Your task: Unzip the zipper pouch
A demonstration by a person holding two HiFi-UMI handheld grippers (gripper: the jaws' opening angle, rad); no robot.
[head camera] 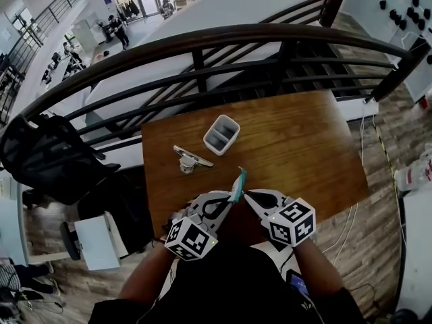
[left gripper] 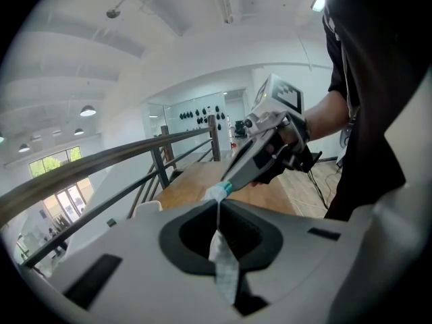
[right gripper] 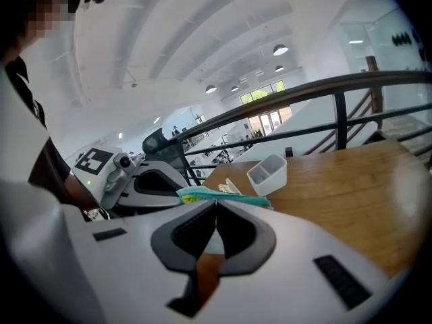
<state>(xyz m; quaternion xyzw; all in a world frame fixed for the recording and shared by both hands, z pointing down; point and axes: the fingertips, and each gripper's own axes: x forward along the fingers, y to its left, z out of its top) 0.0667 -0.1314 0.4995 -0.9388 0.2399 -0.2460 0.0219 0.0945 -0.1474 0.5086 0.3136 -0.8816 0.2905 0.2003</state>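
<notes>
Over the near edge of the worktop (head camera: 304, 147), we hold the zipper pouch (head camera: 239, 179) clear of the wood between both tools, which tip downward with their tips almost meeting. The left tool (head camera: 233, 196) is clamped on its pale fabric, the right tool (head camera: 247, 194) pinched shut on its teal end.

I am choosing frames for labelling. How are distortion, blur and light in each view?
Head view: fisheye bends the railing into an arc; the table is evenly lit, sharp. Left gripper view: dark round border, pouch near the lens soft, background bright. Right gripper view: same border, mosaic patch top left, white tray fairly sharp.
</notes>
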